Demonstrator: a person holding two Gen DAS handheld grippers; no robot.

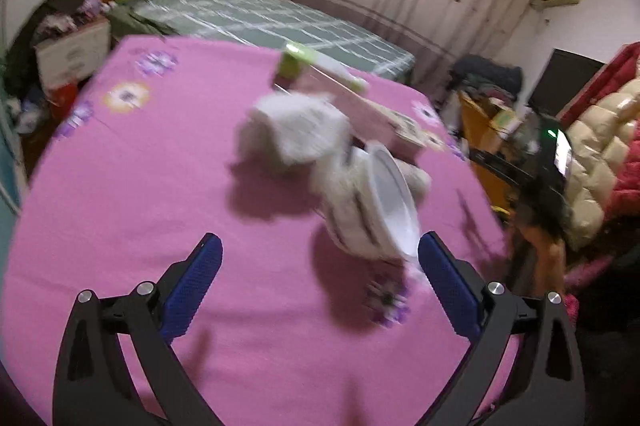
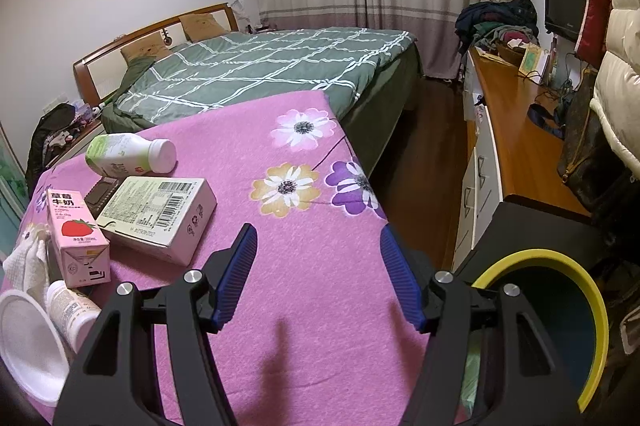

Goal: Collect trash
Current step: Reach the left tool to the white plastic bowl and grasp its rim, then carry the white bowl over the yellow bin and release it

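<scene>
- The left tongs (image 1: 320, 250) are seen spread wide and empty above the pink desk (image 1: 120, 185); a white paper bowl (image 1: 394, 197) lies tipped by the right fingertip, crumpled tissue (image 1: 296, 129) beyond, all blurred.
- The right tongs (image 2: 318, 246) are likewise held wide, gripping nothing.
- Shown only in the right view: strawberry milk carton (image 2: 78, 238), flat box (image 2: 160, 214), white bottle (image 2: 128, 155), and a yellow-rimmed bin (image 2: 560, 314) beside the desk.

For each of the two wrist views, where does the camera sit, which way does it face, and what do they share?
Left wrist: behind the open left gripper, looking across the pink tablecloth at crumpled tissue and a tilted paper bowl; only its blue fingers show.
Right wrist: behind the open right gripper, facing the bed, with the yellow-rimmed bin at lower right.
Shared: tablecloth, bowl, tissue, bed, curtains.
</scene>
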